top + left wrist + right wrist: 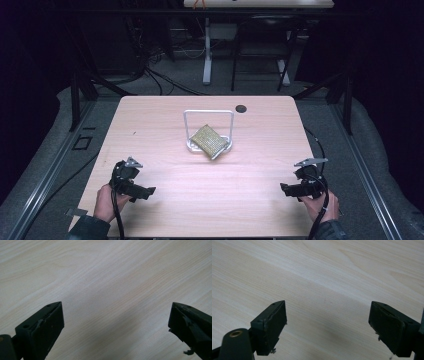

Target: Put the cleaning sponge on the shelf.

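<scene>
A gold-green woven pouch (209, 139) leans tilted against a white wire stand (207, 114) at the middle of the wooden table (165, 125). My left gripper (151, 191) rests low over the table's front left, held by a hand, its jaws pointing toward the middle. In the left gripper view its jaws stand wide apart over bare wood (105, 290), so the left gripper (116, 315) is open and empty. My right gripper (283, 188) sits at the front right, pointing inward. In the right gripper view the right gripper (328, 315) is open too, with nothing but wood (324, 277) between the jaws.
A small dark round hole (241, 108) marks the table behind the stand. Beyond the table are dark floor, cables and the legs of another desk (207, 60). Black cables trail from both grippers over the front edge.
</scene>
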A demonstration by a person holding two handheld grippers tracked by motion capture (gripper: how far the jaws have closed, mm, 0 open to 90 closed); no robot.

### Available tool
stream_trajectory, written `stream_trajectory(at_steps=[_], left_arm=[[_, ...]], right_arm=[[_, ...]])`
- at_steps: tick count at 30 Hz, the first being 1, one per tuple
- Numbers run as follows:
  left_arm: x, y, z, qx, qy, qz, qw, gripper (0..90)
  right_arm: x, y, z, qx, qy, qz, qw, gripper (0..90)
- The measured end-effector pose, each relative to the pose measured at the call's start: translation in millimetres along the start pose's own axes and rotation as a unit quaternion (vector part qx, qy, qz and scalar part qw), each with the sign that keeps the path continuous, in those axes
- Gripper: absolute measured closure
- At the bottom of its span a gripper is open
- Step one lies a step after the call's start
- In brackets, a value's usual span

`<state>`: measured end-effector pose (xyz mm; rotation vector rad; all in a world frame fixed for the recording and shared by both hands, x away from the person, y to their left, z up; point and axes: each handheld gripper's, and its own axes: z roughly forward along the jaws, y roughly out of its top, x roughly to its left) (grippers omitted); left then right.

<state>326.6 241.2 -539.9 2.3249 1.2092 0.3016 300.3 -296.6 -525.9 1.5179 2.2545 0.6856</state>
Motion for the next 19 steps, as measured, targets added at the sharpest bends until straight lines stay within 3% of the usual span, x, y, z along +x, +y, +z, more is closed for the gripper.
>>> stream_trajectory(at_steps=[19], left_arm=[[1.5, 0.4, -0.3, -0.004, -0.001, -0.002, 1.0000, 0.2]], right_arm=[[3.4, 3.2, 3.8, 0.012, -0.008, -0.017, 0.9997, 14.7]])
